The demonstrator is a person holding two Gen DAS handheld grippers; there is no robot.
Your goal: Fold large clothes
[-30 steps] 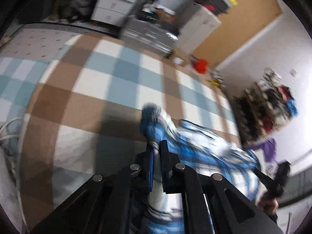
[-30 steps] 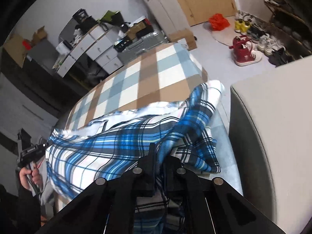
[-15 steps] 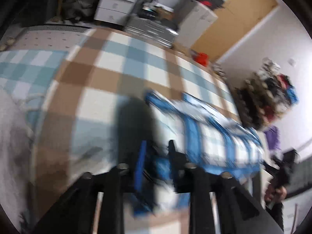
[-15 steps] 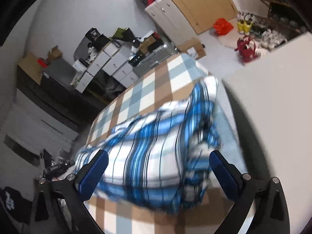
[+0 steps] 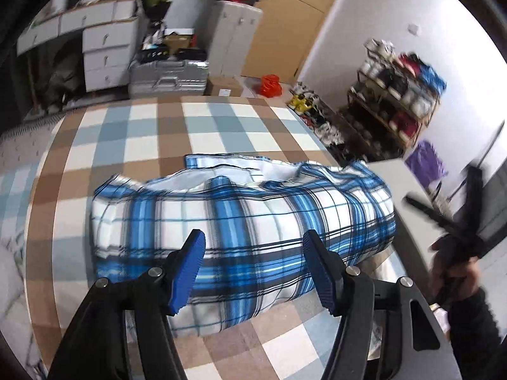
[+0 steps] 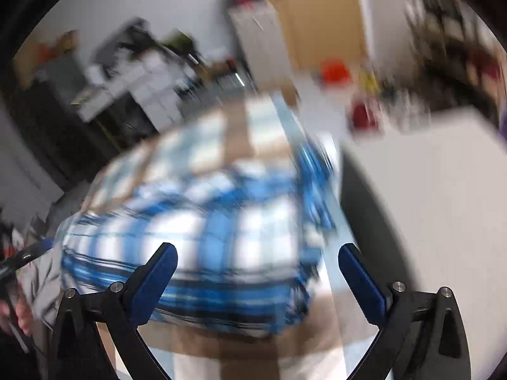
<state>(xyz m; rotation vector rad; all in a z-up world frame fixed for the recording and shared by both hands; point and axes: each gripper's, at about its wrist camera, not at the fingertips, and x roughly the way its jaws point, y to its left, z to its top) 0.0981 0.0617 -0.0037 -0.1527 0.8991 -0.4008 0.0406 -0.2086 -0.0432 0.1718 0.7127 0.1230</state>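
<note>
A blue and white plaid shirt (image 5: pixel 253 202) lies folded over in a wide bundle on the checked bed cover (image 5: pixel 142 133). My left gripper (image 5: pixel 253 237) hovers above the shirt's near edge. Its jaws are opening, and the blue pads (image 5: pixel 190 262) press on nothing. The right wrist view is blurred by motion. There my right gripper (image 6: pixel 257 248) stands wide open above the shirt (image 6: pixel 206 228), holding nothing. The right gripper (image 5: pixel 459 221) also shows as a dark blur at the right of the left wrist view, held in a hand (image 5: pixel 456 272).
A pale block (image 6: pixel 427 190) stands right beside the bed. Beyond the bed are white drawers (image 5: pixel 101 53), a silver suitcase (image 5: pixel 168 76), a cardboard box (image 5: pixel 225 87), a red bag (image 5: pixel 271 84) and a shoe rack (image 5: pixel 393 101). A tall cabinet (image 5: pixel 234 34) stands by the door.
Both grippers let go of the shirt and pulled back upward. The right one opened first, the left after. The shirt now lies flat as a folded bundle.
</note>
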